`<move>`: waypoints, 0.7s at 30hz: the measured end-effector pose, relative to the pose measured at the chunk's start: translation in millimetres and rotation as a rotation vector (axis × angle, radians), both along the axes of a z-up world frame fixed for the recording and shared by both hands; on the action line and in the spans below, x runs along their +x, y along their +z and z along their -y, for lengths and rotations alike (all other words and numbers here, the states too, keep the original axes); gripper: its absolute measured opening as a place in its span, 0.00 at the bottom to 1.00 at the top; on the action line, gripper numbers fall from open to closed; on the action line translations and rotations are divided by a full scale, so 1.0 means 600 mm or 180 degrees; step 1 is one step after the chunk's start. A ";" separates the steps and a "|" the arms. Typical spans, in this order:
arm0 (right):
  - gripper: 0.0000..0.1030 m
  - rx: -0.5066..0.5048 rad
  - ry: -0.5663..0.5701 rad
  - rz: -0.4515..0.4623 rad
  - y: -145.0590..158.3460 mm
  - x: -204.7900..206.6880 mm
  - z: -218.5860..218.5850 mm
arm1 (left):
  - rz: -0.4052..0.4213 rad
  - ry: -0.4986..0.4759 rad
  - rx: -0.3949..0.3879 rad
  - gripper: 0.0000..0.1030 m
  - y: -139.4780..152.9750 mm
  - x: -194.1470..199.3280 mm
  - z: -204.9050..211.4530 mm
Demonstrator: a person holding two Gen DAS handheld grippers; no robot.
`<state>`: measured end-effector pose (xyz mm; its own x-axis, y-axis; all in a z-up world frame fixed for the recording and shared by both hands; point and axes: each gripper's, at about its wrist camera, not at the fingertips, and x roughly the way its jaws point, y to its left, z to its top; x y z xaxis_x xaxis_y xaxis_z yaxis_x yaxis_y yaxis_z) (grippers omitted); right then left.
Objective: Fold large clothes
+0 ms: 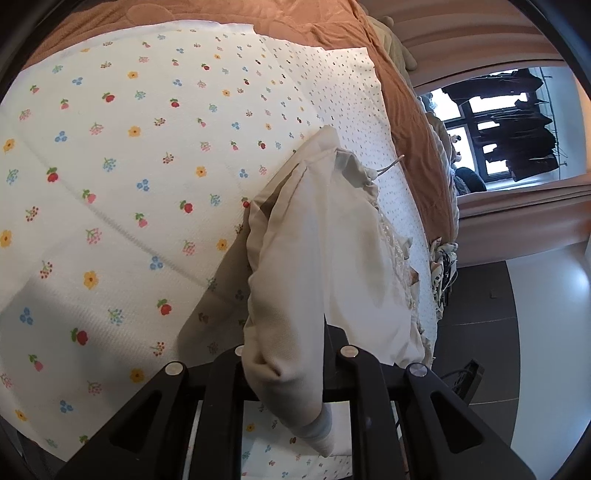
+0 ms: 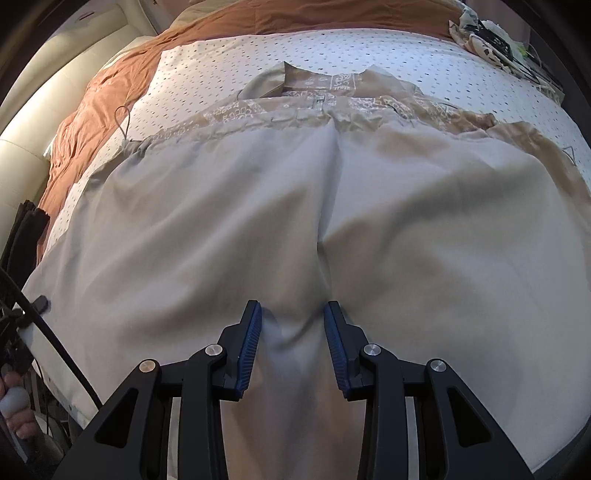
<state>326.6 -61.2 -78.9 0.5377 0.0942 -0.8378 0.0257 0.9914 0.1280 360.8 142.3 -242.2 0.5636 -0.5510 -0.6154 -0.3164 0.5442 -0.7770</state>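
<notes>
Your left hand-held gripper (image 1: 286, 354) is pinching a bunched fold of the beige garment (image 1: 325, 254); the cloth hides its fingertips and drapes over the black linkage, one end hanging down below the bars. The lifted fabric rises away from the camera to a gathered edge, where a thin white cord (image 1: 389, 164) sticks out. Under it lies the floral sheet (image 1: 129, 155), white with small red, blue and yellow flowers, spread over the bed. Farther right a dotted sheet (image 1: 364, 96) shows, then the rust-brown blanket (image 1: 406, 110), and past the bed's edge a window (image 1: 491, 129) with dark clothes hanging in front of it.

In the right wrist view, a black cable (image 2: 55, 339) runs along the left edge, and the blanket (image 2: 96, 107) lies bunched on the far left of the bed. The garment (image 2: 221, 229) lies spread wide across the dotted sheet (image 2: 229, 51), its patterned lace band (image 2: 236, 110) and collar at the far end. Your right hand-held gripper (image 2: 292, 321) is spread, its blue pads (image 2: 251, 343) on either side of a raised ridge of the fabric along the centre seam; you cannot tell whether the pads touch the cloth. A heap of patterned cloth (image 2: 491, 33) sits at the far right corner.
</notes>
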 end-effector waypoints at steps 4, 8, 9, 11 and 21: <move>0.28 0.0037 -0.0088 -0.0057 -0.001 0.058 0.007 | -0.0003 0.0033 -0.0068 0.16 -0.002 0.005 0.000; 0.26 0.0009 -0.0113 -0.0068 0.002 0.105 0.013 | 0.0098 0.0033 -0.0230 0.13 0.009 0.007 0.002; 0.26 0.0021 -0.0116 -0.0078 0.000 0.118 0.015 | 0.0132 0.0019 -0.0247 0.13 0.014 0.009 0.003; 0.26 0.0030 -0.0111 -0.0084 0.001 0.138 0.023 | 0.0199 -0.0020 -0.0255 0.12 0.031 0.014 0.008; 0.26 0.0372 -0.0050 -0.0012 0.039 0.086 0.060 | 0.0662 -0.0347 -0.0638 0.12 0.126 0.050 0.060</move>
